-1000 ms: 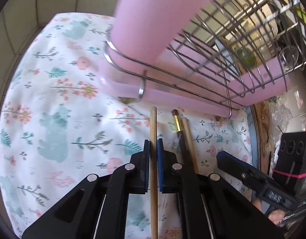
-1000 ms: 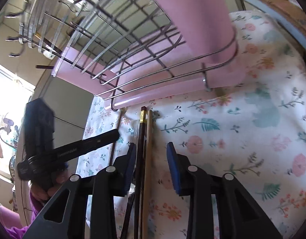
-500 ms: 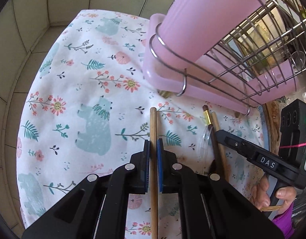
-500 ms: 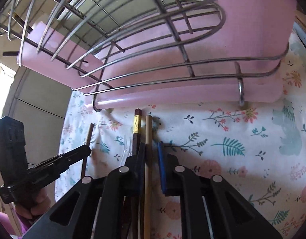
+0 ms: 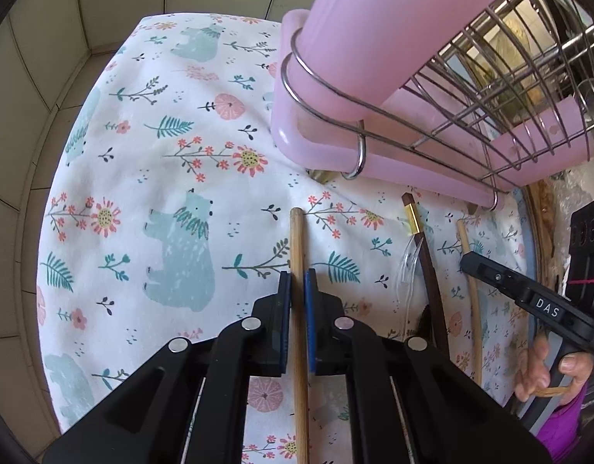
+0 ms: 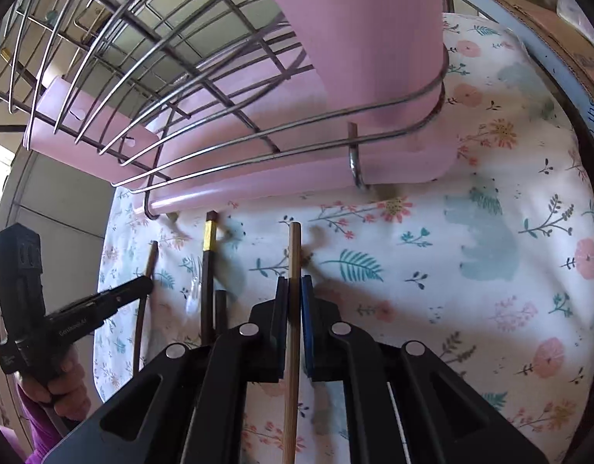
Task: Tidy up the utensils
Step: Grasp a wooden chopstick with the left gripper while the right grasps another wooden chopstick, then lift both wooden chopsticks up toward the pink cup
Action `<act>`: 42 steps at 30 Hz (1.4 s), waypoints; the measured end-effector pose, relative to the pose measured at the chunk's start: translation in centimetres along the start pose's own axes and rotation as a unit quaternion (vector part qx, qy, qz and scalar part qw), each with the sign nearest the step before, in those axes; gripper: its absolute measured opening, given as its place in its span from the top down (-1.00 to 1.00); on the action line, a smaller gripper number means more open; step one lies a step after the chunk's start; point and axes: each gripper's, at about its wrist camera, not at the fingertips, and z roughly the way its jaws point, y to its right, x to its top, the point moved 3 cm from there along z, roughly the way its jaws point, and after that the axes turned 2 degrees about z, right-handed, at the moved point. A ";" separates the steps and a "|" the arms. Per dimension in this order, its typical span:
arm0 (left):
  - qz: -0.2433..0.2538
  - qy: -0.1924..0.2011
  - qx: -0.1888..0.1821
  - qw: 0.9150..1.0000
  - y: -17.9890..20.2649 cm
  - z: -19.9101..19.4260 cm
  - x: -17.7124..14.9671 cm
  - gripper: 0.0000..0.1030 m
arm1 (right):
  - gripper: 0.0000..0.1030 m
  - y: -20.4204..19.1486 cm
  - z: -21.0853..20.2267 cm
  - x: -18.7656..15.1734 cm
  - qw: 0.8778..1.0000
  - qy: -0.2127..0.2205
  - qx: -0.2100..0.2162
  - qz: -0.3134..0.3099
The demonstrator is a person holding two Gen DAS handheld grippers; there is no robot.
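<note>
Left gripper (image 5: 298,290), jaws drawn narrow, clamped a pale round wooden chopstick (image 5: 297,239) between its blue pads; the stick ran straight along the finger axis, its blunt end projecting forward toward the pink plastic drainer tray (image 5: 320,150). Right gripper (image 6: 295,294) was likewise closed on a second pale wooden chopstick (image 6: 295,247), also aligned with its fingers and pointing at the tray's long edge (image 6: 239,189). Each stick appeared lifted clear of the white cloth printed with flowers and bears (image 5: 181,178), though contact farther back along the shaft could not be ruled out.

Between the two tools, on the cloth, lay a dark brown chopstick with a gold band (image 5: 428,266), a thin clear plastic wrapper (image 5: 409,255) against it, and a slim tan stick (image 5: 468,270) just beyond; all three lay roughly parallel to the held sticks, ends toward the tray.

The tall pink plastic holder (image 5: 374,38), ringed by the wire of the steel dish rack (image 5: 490,89), stood ahead and above both tools. In the left view it rose to the right of the held stick; in the right view, almost directly ahead. Its opening was out of frame. Judged from this, each stick's long axis lay horizontal while the holder was upright, so insertion would require lifting and tipping the stick to vertical; the right gripper seemed the better aligned.
</note>
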 end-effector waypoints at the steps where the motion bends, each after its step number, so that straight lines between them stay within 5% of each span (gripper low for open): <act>1: 0.004 -0.003 0.004 1.000 0.2 0.1 0.1 0.88 | 0.87 0.0 0.0 0.0 1.000 -0.002 -0.002 -0.003; 14: 0.021 -0.012 0.013 1.000 0.9 0.8 0.6 0.86 | 0.88 -1.1 1.8 0.1 1.000 -0.003 0.001 -0.019; 28: 0.020 0.095 -0.029 0.995 0.4 -6.1 -0.6 0.88 | 0.88 0.1 -5.9 -1.4 0.994 0.101 0.033 -0.033; 35: 0.028 0.179 -0.040 0.983 1.1 -11.3 -1.4 0.88 | 0.88 -1.5 -11.3 -1.8 0.981 0.181 0.031 -0.070; 42: 0.034 0.279 -0.057 0.958 1.8 -16.9 -1.8 0.88 | 0.88 -2.4 -16.5 -1.8 0.961 0.261 0.032 -0.087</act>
